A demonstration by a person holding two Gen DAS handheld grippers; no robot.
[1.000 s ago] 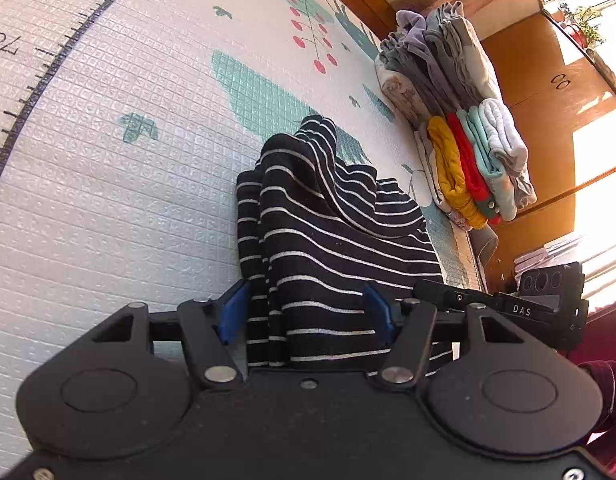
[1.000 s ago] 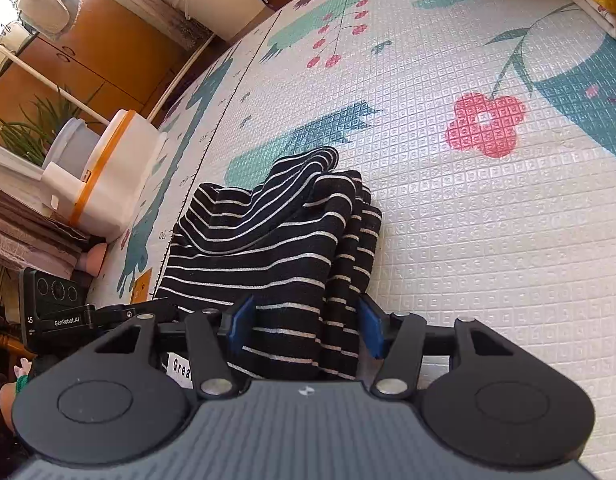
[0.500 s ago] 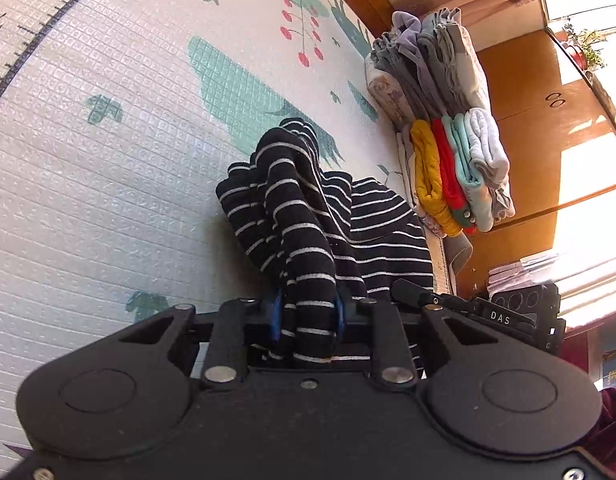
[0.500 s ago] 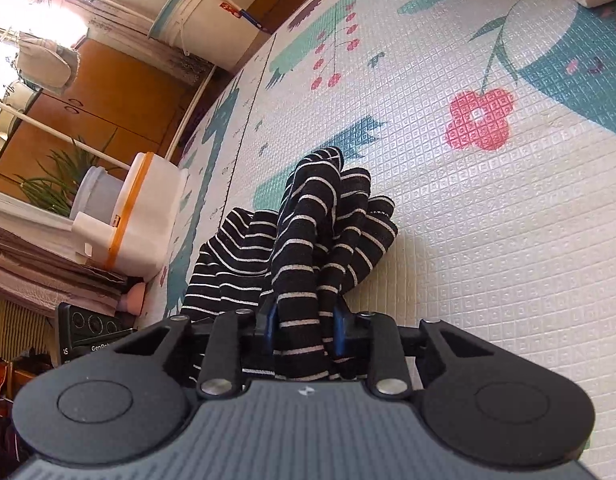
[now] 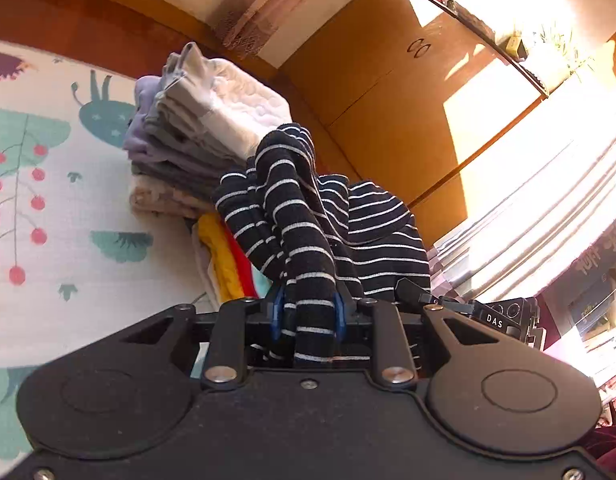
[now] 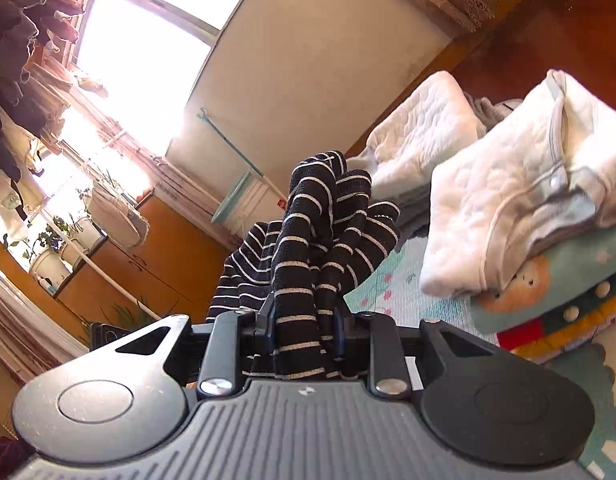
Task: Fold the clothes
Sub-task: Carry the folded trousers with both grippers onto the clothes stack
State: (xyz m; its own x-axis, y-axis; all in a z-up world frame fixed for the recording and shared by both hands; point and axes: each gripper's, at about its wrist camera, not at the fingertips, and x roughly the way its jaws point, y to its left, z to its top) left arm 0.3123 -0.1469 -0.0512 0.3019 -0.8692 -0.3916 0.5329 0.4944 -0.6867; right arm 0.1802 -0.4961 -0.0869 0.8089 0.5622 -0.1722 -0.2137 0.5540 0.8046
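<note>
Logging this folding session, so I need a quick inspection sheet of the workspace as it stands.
Surface: patterned foam play mat.
Job's things: black white-striped knit garment, bunched and lifted.
Clutter: stacks of folded clothes; white quilted folded garment.
Grippers: left gripper and right gripper each shut on the striped garment.
Cables: nothing seen.
Surroundings: orange wooden cabinets, sunlit window, potted plants.

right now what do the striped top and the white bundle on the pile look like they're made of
Striped top: looks like a soft knit, likely cotton jersey or terry; matte, slightly nubby, bunching limply where both grippers clamp it.
White bundle: seemingly quilted cotton; puffy stitched pattern, matte, with pale blue trim and a snap.
Neither fibre can be confirmed by sight.
</note>
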